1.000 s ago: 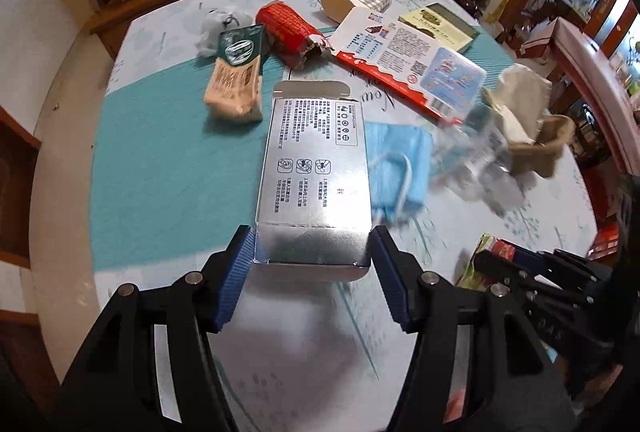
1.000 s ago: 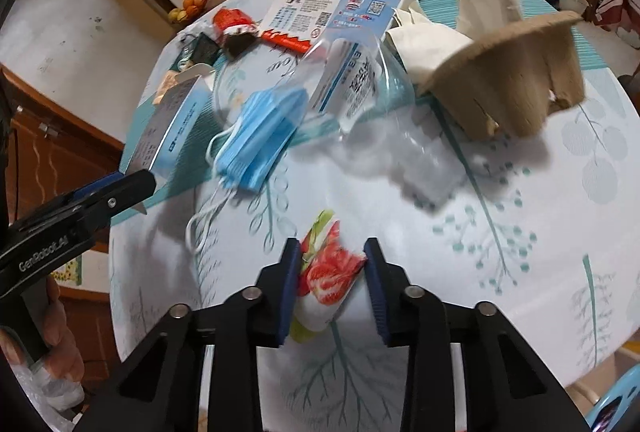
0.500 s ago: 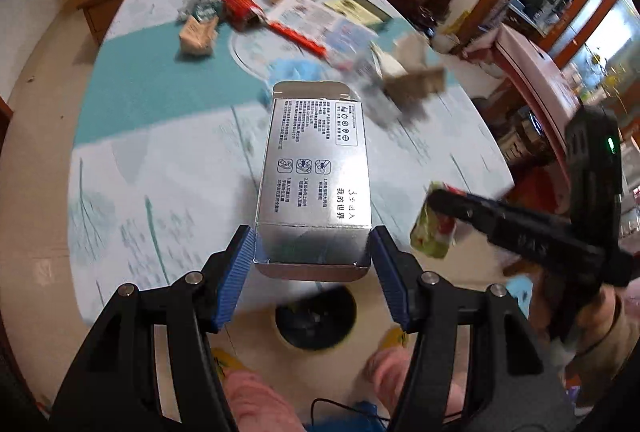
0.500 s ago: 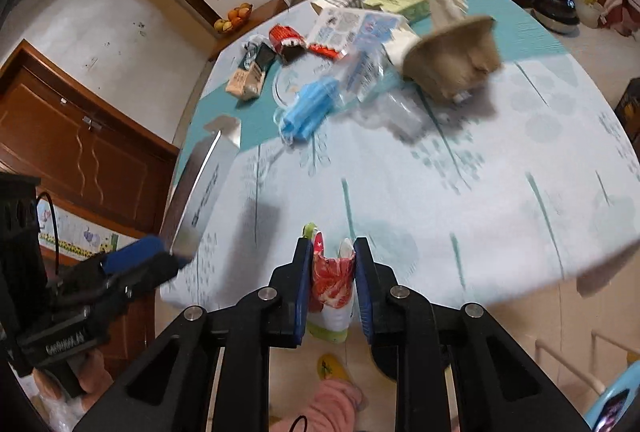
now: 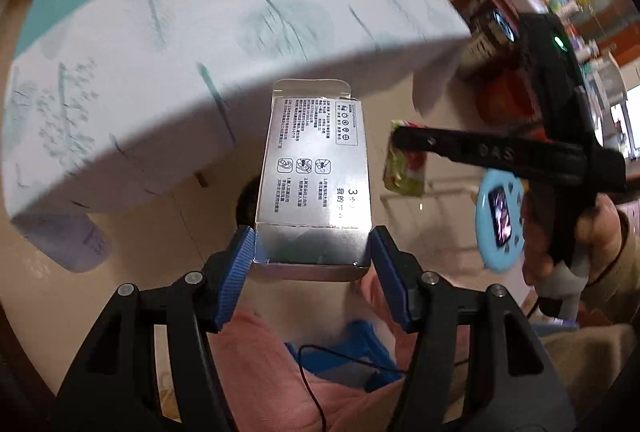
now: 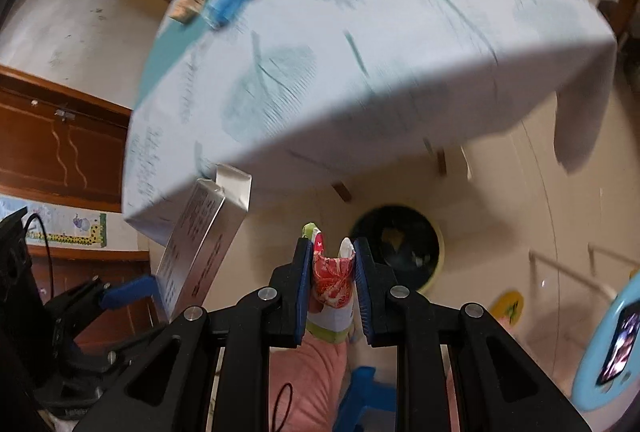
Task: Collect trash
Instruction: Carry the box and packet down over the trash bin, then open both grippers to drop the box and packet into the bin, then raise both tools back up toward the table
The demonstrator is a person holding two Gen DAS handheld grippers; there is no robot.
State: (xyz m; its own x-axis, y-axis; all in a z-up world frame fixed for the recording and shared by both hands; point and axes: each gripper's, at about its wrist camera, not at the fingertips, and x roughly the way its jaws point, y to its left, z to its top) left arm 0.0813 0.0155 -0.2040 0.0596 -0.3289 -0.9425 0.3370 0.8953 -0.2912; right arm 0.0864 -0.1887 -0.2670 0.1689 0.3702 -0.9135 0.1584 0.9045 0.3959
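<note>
We hold the silver box (image 5: 316,176) clamped in the left fingers (image 5: 312,252) and the crumpled wrapper (image 6: 333,282) pinched in the right fingers (image 6: 333,272) — next, centre each over the bin (image 6: 396,244) just beyond the fingertips before letting go.

— Was anything readable on the silver box (image 5: 316,168)?
— A "3" near its lower right corner, beside Chinese print too small to make out, and three round pictograms in a row at its middle.
— Elsewhere?
— No; the rest was blurred.

The bin (image 6: 396,252) stands on the floor (image 6: 520,192) before the table (image 6: 360,52), beneath both held items.
</note>
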